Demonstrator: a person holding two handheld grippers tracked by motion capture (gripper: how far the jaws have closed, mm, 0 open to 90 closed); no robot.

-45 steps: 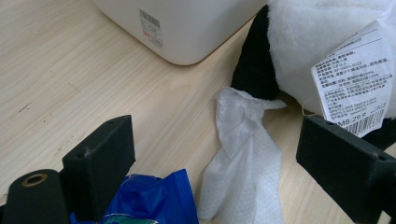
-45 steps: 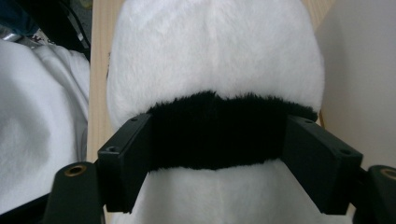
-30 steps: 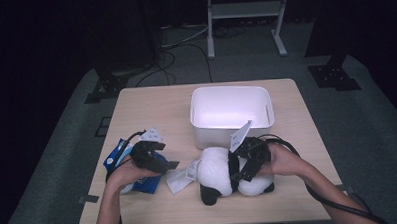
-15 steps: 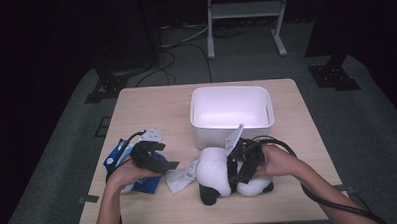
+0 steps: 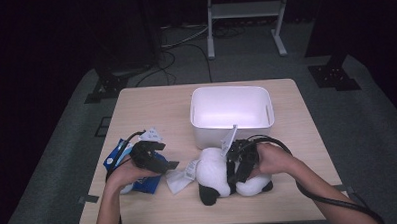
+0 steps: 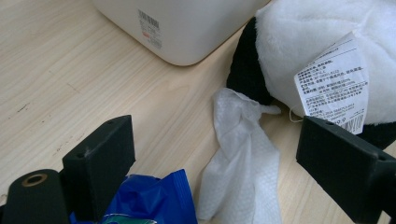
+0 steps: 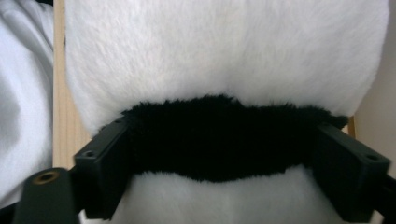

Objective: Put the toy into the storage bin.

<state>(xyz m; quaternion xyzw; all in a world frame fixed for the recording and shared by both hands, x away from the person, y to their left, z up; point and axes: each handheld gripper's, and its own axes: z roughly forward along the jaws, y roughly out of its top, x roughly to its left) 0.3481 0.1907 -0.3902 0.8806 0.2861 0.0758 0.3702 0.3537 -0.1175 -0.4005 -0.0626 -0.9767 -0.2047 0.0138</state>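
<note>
At the near edge of the light wooden table (image 5: pixel 151 101), the soft black-and-white plush panda toy (image 5: pixel 216 172) lies on its side, right of centre. The right gripper (image 5: pixel 234 170) comes at it from the right, and its black jaws straddle the dark band of fur around the toy's middle. They stand wide and have just been closing a little, with the plush between them. The right gripper view shows the fur bulging against both pads (image 7: pixel 107 163), so it is judged a grip on the toy's waist, taken there because the narrow band gives the wide jaws something to bite.

To the left, the left gripper (image 5: pixel 169 165) rests low over the blue plastic snack packet (image 5: pixel 134 182), its jaws spread and pressing on nothing. It seems to wait aside so the right hand (image 5: pixel 273 159) has room. Between the two grippers a crumpled white paper tissue (image 6: pixel 243 154) lies flat on the wood, touching the panda's black limb. The toy's white printed paper tag (image 6: pixel 334 84) hangs over its fur.

Farther back, just beyond the panda, stands the white rectangular plastic bin (image 5: pixel 232 128), open at the top. It sits close, probably as the place where the toy goes.
</note>
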